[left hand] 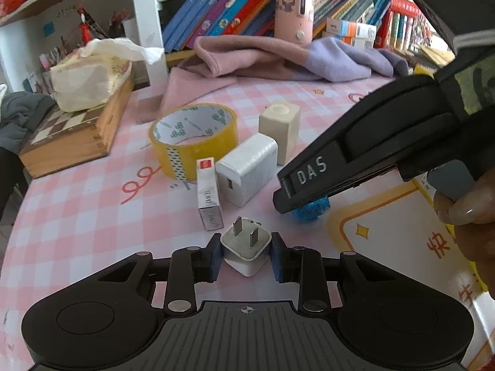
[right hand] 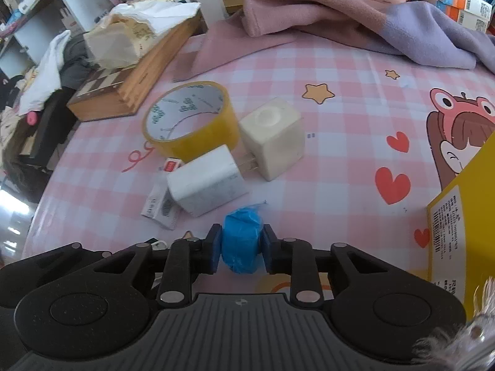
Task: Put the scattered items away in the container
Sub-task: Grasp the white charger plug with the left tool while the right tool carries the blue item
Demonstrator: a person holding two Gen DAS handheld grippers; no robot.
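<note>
Two hand-held grippers are working a pink checked table (right hand: 340, 160). The left gripper (left hand: 246, 255) is clamping a small white plug (left hand: 246, 247), prongs pointing up and away, while the right gripper (right hand: 241, 247) is squeezing a blue roll (right hand: 242, 241), its round ends against the pads. The yellow box (right hand: 464, 216), likely the container, is sitting to the right of both, nearer the right hand. A tape ring (right hand: 191, 120), two white chargers and a small carton are still lying just ahead.
</note>
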